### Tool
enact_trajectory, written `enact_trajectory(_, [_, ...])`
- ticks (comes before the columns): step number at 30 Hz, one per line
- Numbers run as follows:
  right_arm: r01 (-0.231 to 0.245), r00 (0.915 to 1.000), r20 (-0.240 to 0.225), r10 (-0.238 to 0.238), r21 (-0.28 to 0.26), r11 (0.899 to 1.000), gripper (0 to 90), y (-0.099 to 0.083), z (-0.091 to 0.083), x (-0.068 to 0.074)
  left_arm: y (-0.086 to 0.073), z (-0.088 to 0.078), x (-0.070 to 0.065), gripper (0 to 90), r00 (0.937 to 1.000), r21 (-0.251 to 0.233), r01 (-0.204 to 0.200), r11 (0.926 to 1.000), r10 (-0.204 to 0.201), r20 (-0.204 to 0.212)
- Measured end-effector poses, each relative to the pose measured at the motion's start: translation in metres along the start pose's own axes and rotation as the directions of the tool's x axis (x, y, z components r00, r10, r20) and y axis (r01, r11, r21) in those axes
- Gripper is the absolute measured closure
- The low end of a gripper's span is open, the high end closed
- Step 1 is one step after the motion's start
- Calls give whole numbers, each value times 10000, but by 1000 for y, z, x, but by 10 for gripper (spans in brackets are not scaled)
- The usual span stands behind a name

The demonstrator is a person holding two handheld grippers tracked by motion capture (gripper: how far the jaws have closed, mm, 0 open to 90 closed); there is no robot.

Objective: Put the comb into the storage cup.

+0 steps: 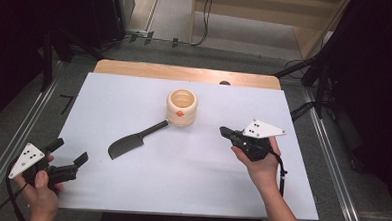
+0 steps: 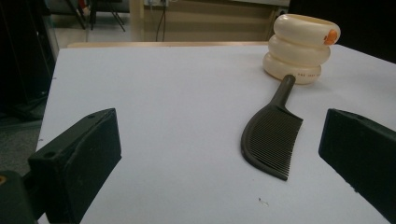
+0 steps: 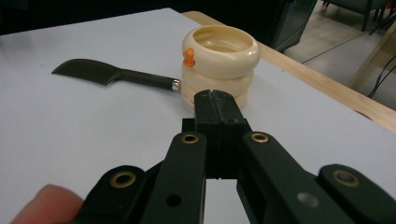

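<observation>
White surface (image 1: pixel 191 180): one comb (image 1: pixel 132 142), one cup (image 1: pixel 182 107). Left hand-held gripper (image 1: pixel 72 157) spread; right hand-held gripper (image 1: pixel 225 131) pressed together, empty.

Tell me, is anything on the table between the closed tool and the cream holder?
No. In the right gripper view, bare white table lies between the shut right tool and the cream holder. The comb lies off to one side.

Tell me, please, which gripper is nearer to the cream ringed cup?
The right. The right gripper sits just to the right of the cream ringed cup, jaws shut and empty, pointing toward it. The left gripper is open at the table's near left corner, beyond the black comb.
</observation>
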State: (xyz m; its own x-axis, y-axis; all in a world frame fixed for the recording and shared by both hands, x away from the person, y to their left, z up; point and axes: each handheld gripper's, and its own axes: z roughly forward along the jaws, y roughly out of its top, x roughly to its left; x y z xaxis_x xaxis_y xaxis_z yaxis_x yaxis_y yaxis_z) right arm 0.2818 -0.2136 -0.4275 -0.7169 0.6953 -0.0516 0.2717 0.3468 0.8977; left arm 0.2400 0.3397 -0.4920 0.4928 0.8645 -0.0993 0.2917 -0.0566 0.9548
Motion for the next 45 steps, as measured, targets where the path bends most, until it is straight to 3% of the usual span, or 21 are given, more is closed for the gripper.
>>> enact_trajectory(6, [178,9982,-578,-170,145,9997,882,12,16,0,0,0,0,0,10000,-3,4,10000,-4,0])
enact_trajectory(23, [458,9923,-1174,-397,500,9977,882,43,53,0,0,-1,0,0,10000,-53,-29,10000,29,49])
enact_trajectory(24, [441,9886,-1459,-363,511,9977,882,46,58,-1,0,-1,0,0,10000,-50,-33,10000,33,56])
enact_trajectory(38, [529,9878,-1509,-381,956,9940,882,61,85,0,0,-1,1,0,9999,-82,15,10000,-14,118])
enact_trajectory(45, [602,9828,-1806,-388,1144,9916,883,71,101,1,0,-1,1,0,9999,-103,25,9999,-24,145])
